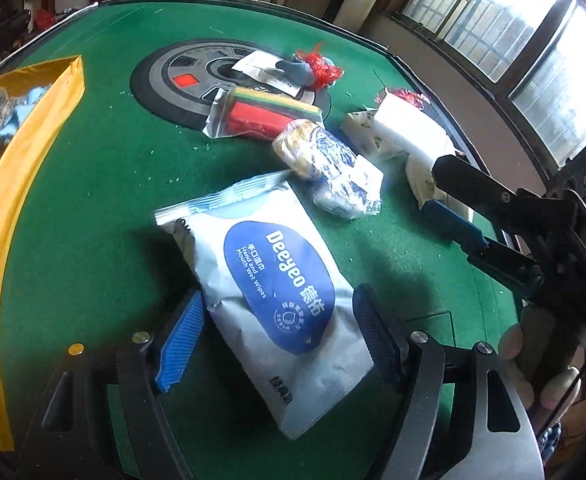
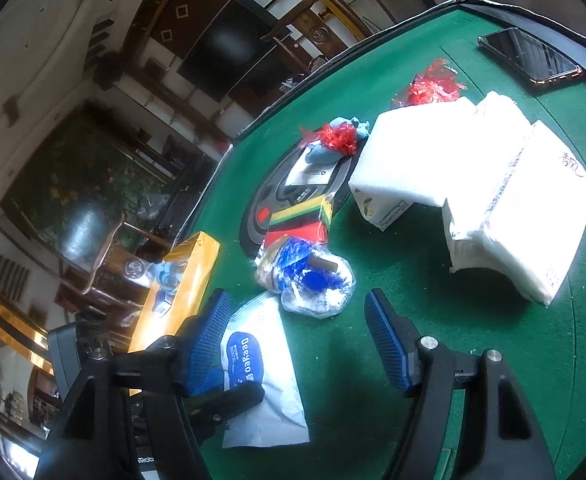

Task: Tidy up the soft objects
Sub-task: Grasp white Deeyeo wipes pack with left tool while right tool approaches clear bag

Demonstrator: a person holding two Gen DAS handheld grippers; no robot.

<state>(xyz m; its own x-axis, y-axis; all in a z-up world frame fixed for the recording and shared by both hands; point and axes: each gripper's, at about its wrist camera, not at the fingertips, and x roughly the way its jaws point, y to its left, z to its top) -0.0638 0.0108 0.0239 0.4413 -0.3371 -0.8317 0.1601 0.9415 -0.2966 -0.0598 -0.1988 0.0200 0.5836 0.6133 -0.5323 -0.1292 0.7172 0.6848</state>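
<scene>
On the counter (image 1: 93, 160), the wipes pack (image 1: 277, 304) is lying nearest, the wrapped bundle (image 1: 329, 168) sitting just behind it, the tissue packs (image 1: 405, 132) resting to its right, and the box (image 1: 21, 184) standing far left.

Daylight pours through the windows (image 1: 505, 32), blowing them out to white and overexposing the tissue packs (image 2: 473, 184). Both fisheye views bend strongly and darken at the corners. Soft shadows fall on the green table (image 1: 105, 168); focus is slightly soft.

White wet-wipes pack (image 1: 277, 300) flat on green felt, bagged blue-white roll (image 1: 329, 168) just beyond, tissue packs (image 2: 473, 184) aside
</scene>
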